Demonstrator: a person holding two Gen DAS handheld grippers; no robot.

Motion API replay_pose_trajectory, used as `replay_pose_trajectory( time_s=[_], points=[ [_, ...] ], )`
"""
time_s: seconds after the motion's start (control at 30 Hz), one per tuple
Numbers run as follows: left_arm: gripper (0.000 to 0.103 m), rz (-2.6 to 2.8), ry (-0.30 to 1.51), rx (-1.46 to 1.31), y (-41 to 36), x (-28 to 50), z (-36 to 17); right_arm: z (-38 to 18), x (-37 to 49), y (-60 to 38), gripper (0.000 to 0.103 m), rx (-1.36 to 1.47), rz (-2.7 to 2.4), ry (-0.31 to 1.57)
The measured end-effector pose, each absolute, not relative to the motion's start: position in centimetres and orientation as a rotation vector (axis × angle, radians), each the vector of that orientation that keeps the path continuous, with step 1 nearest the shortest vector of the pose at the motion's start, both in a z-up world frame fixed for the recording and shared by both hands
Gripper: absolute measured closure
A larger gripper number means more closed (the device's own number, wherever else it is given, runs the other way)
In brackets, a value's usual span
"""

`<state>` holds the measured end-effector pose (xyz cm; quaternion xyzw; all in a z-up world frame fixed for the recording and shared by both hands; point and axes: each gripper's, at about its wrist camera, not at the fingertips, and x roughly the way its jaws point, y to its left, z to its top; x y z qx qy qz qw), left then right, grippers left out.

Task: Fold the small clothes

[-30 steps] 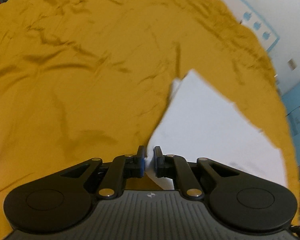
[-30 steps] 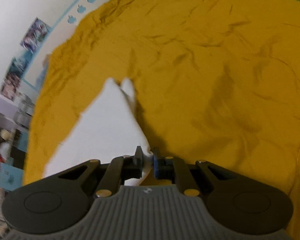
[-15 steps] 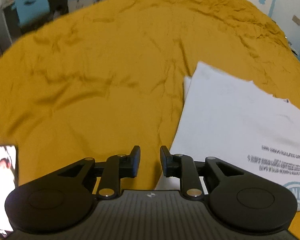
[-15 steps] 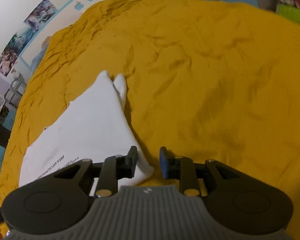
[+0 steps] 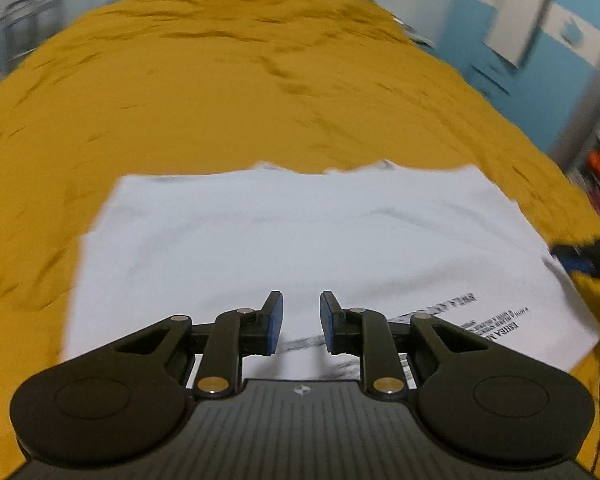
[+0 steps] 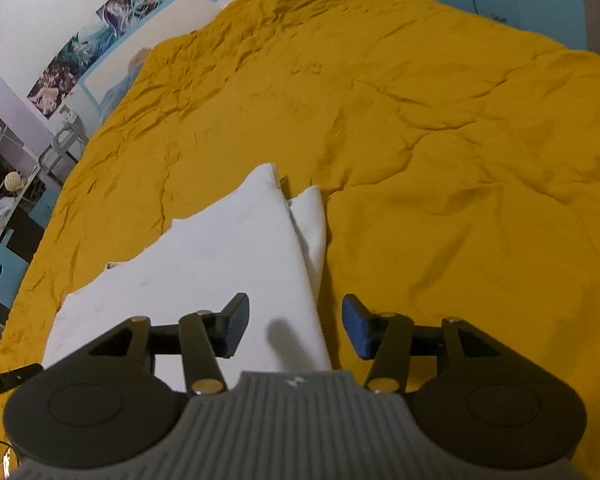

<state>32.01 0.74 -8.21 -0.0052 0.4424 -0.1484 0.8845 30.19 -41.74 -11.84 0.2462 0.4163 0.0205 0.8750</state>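
White garment (image 5: 308, 240) lies flat on the yellow bedspread (image 5: 220, 92), folded into a rough rectangle w/ black printed text (image 5: 496, 320) near its lower right corner in the left wrist view. Left tool (image 5: 300, 322) hovers over the garment's near edge, jaws slightly apart, nothing between the blue pads, no cloth pinched. That view is motion-blurred, esp. the room bkgd.

Right wrist view: same garment (image 6: 220, 264) seen from its side, a narrow folded flap (image 6: 312, 224) sticking out along its right edge. Right tool (image 6: 296, 326) is above the garment's near right edge, jaws opening, spread wide; cloth lies below the gap but pads don't press on it. Posters (image 6: 96, 44) on the wall beyond the bed.
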Motion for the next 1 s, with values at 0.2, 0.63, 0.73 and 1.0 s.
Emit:
replay_pose_trajectory(
  time_s=[0.2, 0.63, 0.73, 1.0],
  points=[
    [0.077, -0.372, 0.975, 0.055, -4.3, 36.4, -11.7, -14.0, 34.4, -42.5, 0.055, 0.518, 0.064, 0.882],
    [0.079, -0.34, 0.925, 0.028, -6.6, 44.7, -14.8, -17.8, 40.1, -44.3, 0.072, 0.672, 0.178, 0.851],
    [0.079, -0.336, 0.925, 0.022, -7.0, 45.6, -15.1, -18.2, 40.2, -44.3, 0.082, 0.684, 0.19, 0.837],
    [0.079, -0.312, 0.923, 0.014, -7.1, 45.8, -14.4, -17.5, 40.0, -43.5, 0.097, 0.638, 0.193, 0.809]
  ],
)
